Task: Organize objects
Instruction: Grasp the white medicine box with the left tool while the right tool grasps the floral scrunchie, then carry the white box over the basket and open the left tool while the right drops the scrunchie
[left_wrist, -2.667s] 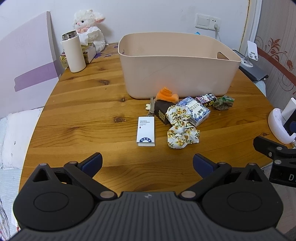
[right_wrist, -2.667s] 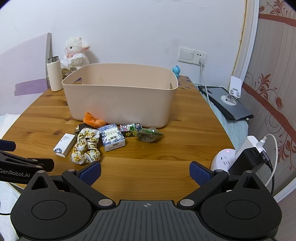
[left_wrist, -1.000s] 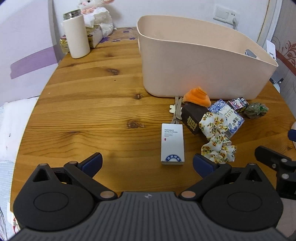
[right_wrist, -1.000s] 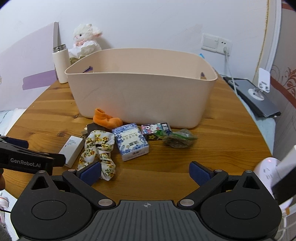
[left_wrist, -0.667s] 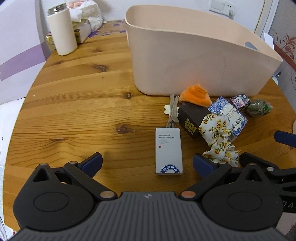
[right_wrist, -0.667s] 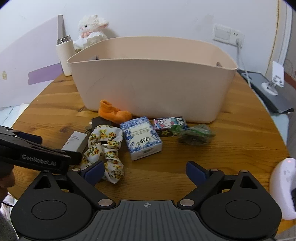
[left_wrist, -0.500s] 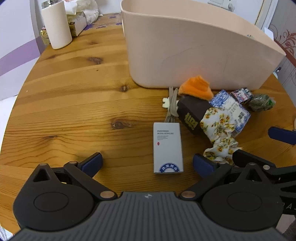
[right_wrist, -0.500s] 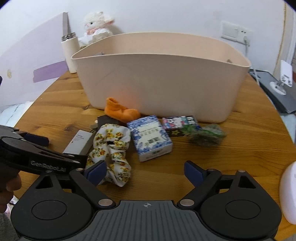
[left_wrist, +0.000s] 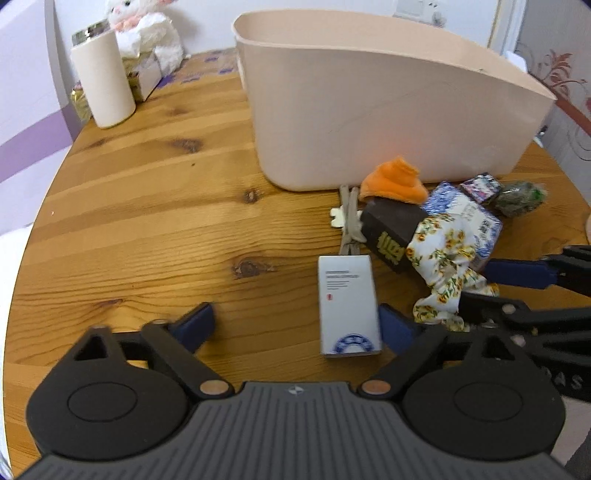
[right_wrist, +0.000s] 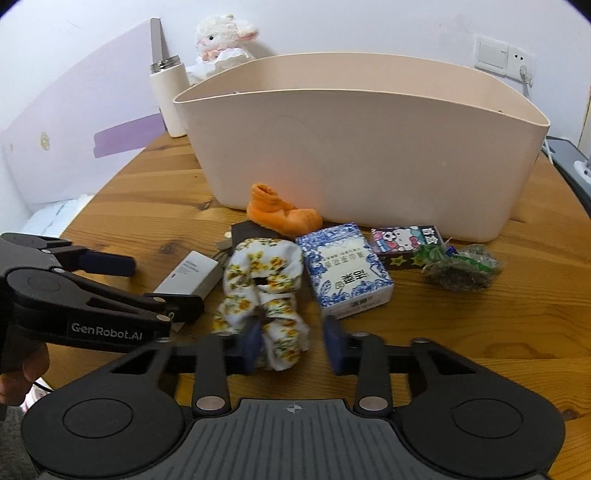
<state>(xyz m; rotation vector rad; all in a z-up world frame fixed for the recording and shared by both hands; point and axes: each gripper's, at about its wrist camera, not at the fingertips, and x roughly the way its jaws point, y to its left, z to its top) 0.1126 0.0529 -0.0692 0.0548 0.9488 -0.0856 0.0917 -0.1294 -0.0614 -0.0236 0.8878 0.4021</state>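
Observation:
A white carton lies flat on the wooden table between the fingers of my left gripper. Its jaws are closing, the right pad is almost at the carton's edge and the left pad is far off. My right gripper is closing around the near end of a floral scrunchie. The left pad touches the cloth and a small gap shows at the right pad. A beige tub stands behind the pile.
Beside the scrunchie lie an orange sock, a dark brown box, a blue patterned box, a cartoon card box and a green wrapper. A thermos and a plush lamb stand at the back left.
Both grippers have sunk toward the pile. The right jaws have narrowed from wide to close around the scrunchie's end. The left jaws have narrowed slightly, and the white carton now lies between them.

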